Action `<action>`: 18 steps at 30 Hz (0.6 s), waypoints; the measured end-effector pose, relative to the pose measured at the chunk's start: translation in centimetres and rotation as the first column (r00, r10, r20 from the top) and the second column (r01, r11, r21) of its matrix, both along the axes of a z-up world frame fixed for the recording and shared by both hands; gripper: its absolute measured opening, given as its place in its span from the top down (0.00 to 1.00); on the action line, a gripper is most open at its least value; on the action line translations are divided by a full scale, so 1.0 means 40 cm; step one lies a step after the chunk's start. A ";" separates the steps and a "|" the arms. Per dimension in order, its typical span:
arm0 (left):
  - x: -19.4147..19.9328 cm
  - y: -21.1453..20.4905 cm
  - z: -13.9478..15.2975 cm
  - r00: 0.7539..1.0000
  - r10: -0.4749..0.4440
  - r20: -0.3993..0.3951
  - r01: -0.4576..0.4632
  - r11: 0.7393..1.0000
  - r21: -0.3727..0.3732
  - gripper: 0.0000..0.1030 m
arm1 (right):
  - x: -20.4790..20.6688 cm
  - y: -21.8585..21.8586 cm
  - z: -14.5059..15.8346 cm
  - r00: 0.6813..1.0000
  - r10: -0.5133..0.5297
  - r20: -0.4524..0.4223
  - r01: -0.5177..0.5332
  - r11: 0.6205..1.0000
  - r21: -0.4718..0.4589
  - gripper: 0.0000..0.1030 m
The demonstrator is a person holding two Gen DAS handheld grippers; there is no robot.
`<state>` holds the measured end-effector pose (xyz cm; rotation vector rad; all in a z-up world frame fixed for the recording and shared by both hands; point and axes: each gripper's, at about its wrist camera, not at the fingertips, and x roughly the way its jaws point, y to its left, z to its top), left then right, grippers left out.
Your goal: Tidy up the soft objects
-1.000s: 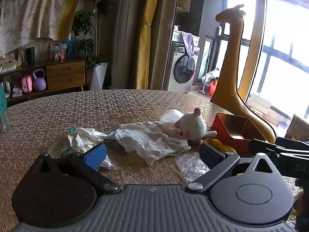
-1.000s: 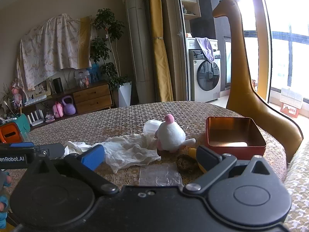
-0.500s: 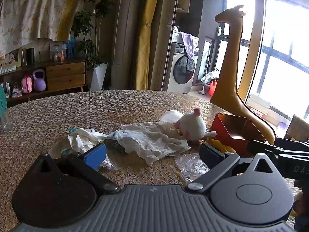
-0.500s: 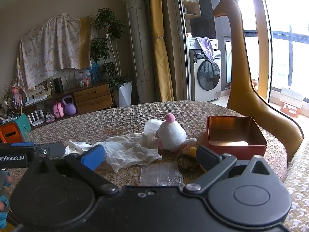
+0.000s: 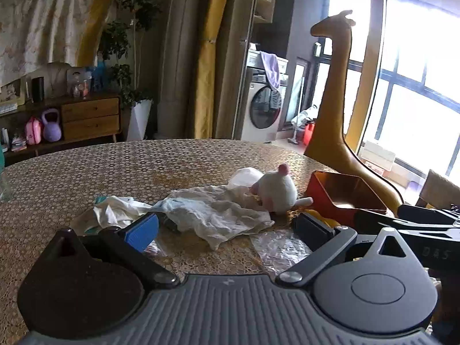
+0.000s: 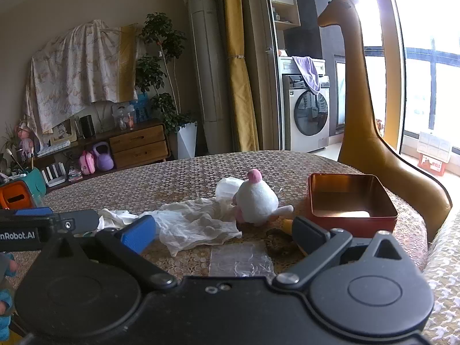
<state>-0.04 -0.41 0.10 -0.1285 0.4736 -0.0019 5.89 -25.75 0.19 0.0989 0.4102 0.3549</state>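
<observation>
Nothing has shifted: both grippers, left (image 5: pixel 227 228) and right (image 6: pixel 222 230), remain fingers apart, empty; crumpled white cloth (image 6: pixel 198 225) lies ahead between fingers, ungrasped.

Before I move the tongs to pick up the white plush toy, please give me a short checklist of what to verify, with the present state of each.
1. Left tongs open and holding nothing: ok.
2. Right tongs open and holding nothing: ok.
3. White plush toy free on top, nothing lying over it: ok.
4. Red tin open with free room inside: ok.
5. Path to the toy free: not ok, the white cloth lies in front and reaches the toy.
6. Yellow thing beside the toy touching it: cannot tell.
</observation>
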 end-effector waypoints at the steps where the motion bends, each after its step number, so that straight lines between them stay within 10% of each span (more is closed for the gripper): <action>1: -0.001 -0.002 0.000 1.000 -0.006 0.001 0.006 1.000 0.000 0.00 | 0.000 0.000 0.000 1.000 0.000 0.000 0.000 1.000 0.000 0.02; 18: 0.006 0.001 -0.011 1.000 -0.008 -0.016 0.007 1.000 -0.019 0.00 | -0.005 0.015 0.001 1.000 0.001 -0.006 -0.001 1.000 -0.003 0.03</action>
